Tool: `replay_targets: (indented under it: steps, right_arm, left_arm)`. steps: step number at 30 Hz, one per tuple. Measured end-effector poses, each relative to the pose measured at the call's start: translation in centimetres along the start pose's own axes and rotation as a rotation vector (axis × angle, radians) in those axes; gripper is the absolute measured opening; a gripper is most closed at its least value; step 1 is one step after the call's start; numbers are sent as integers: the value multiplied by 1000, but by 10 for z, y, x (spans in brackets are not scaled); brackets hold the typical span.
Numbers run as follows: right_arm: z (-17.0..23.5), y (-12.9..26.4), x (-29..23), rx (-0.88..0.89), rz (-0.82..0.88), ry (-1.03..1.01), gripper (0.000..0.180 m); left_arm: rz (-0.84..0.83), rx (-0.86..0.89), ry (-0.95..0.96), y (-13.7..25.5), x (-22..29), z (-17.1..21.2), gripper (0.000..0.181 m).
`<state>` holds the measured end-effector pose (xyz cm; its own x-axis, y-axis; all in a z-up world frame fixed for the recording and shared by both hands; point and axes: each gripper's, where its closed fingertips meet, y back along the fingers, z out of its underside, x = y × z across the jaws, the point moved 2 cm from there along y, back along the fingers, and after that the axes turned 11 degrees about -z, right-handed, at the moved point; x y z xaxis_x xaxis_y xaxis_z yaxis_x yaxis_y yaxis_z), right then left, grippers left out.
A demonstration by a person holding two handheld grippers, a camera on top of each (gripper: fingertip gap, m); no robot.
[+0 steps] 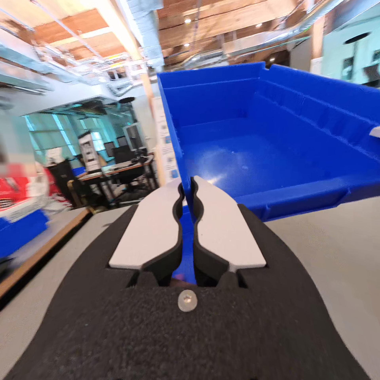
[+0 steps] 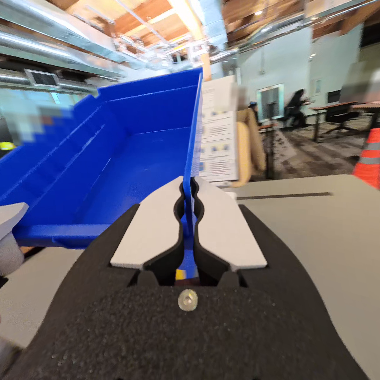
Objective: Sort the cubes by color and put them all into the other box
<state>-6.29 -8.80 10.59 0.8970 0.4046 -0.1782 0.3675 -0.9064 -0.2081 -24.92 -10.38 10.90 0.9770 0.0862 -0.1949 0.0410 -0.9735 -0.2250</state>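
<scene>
Both grippers are pinched shut on opposite side walls of the empty blue box, lifted and tilted above the grey surface: left gripper, right gripper. The thin walls could slip free and the box drop. No cubes are visible.

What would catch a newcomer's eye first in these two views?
The big blue box, tilted up off the grey table and showing no cubes inside. The left gripper is shut on its left side wall and the right gripper on its right wall. An orange cone stands past the table at far right.
</scene>
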Motion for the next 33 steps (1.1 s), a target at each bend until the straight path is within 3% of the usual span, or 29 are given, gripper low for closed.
replay_targets:
  steps: [3, 8, 15, 22, 24, 25, 26, 27, 29, 33]
  right_arm:
    - [-11, 33, 90, -27, 150, 12, 4]
    - [10, 77, 228, -135, 286, -31, 5]
    - [85, 95, 341, -344, 300, -178, 4]
    - [131, 97, 386, -516, 381, -168, 3]
    - [137, 98, 390, -483, 355, -230, 4]
    - [137, 98, 389, -453, 340, -261, 5]
    - [136, 99, 388, -433, 337, -271, 6]
    - [134, 101, 385, -420, 338, -260, 10]
    - [121, 110, 381, -407, 393, -203, 36]
    - [57, 109, 328, -247, 402, -65, 45]
  left_arm:
    - [111, -32, 43, -26, 98, -2, 3]
    - [252, -159, 84, -48, 246, 44, 3]
    - [307, -317, 19, -53, 346, 114, 4]
    - [463, -553, -64, -36, 387, 177, 11]
    - [490, -549, -65, -31, 388, 181, 12]
    - [518, -544, -70, -28, 386, 179, 19]
    - [535, -539, -79, -26, 381, 176, 37]
    - [540, -529, -87, -25, 371, 171, 48]
    - [574, -505, -76, -17, 340, 155, 52]
    - [539, -415, -62, -6, 233, 124, 55]
